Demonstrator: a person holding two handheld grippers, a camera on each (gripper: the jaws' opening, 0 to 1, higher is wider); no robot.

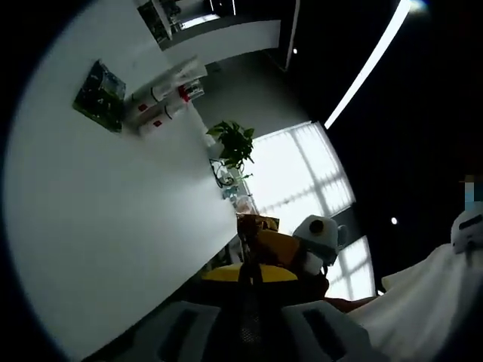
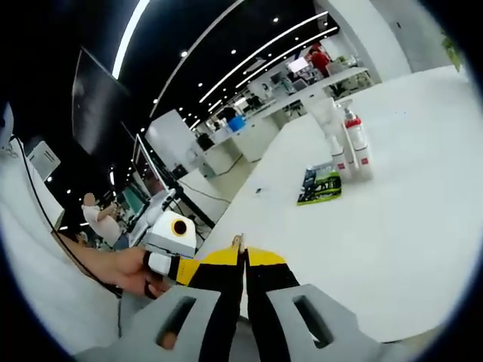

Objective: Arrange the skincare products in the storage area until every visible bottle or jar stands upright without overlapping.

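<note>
**Bottles upright, far from both grippers**

Standing on the white table (image 2: 392, 226), the bottles (image 2: 349, 147) form a cluster beside a green packet (image 2: 320, 185), well ahead of the right gripper (image 2: 243, 260), jaws pressed together. Left gripper (image 1: 251, 275) jaws also together; bottles (image 1: 164, 102) far beyond them.

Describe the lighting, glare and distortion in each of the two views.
Left gripper view: the bright window blows out behind the plant, the ceiling stays dark, and the table edge bows. Right gripper view: even light on the table, thin ceiling strips curve with fisheye, and the bottles look small but sharp.
</note>
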